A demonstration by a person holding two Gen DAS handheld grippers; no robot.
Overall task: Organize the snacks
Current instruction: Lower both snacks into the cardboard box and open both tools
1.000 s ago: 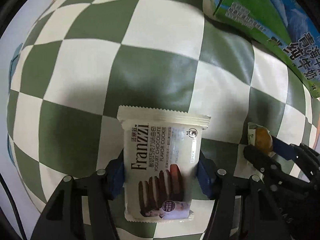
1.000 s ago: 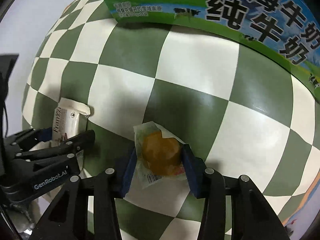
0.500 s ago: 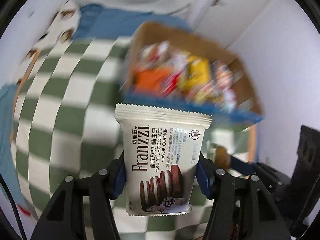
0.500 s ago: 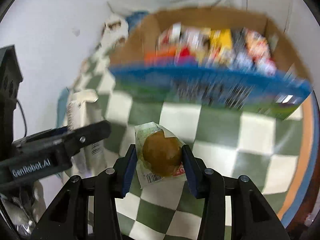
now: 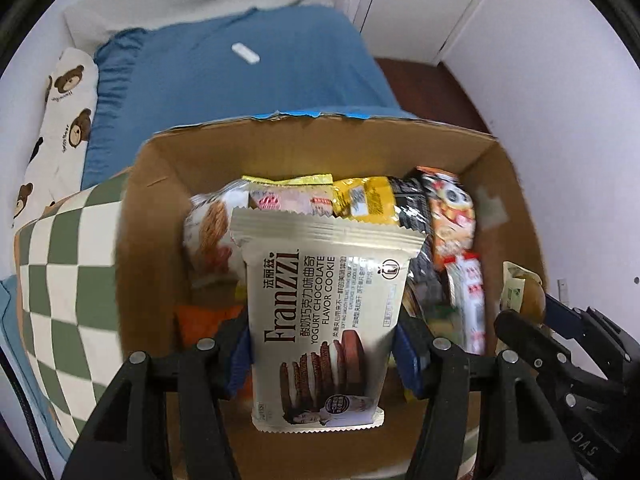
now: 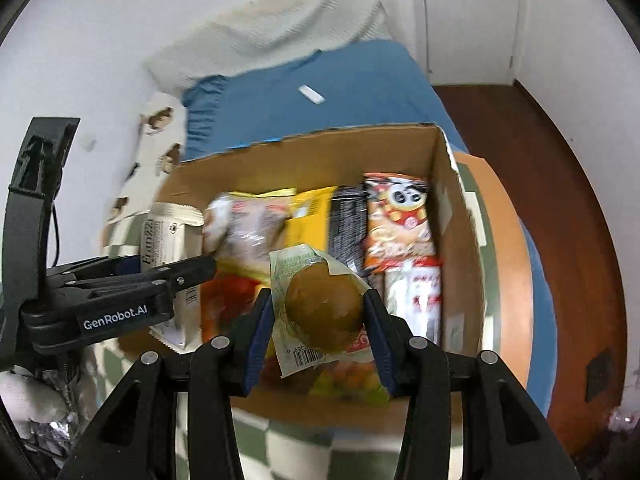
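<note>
Snacks in hand number two: one Franzzi cookie pack (image 5: 320, 320) clamped in the left gripper (image 5: 322, 354), one wrapped brown bun (image 6: 322, 308) pinched in the right gripper (image 6: 318, 330); both hang over one open cardboard box (image 6: 456, 216); inside it several packets crowd together, among them a yellow bag (image 5: 366, 200) and an orange cartoon packet (image 6: 398, 220); box sits on checkered cloth (image 5: 60, 264); blue bedding (image 5: 240, 80) lies behind.

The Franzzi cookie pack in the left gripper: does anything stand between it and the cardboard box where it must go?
Nothing visible blocks it. The Franzzi cookie pack hangs over the open, lidless cardboard box. Snack packets crowd the far side; bare floor shows below the pack.
</note>
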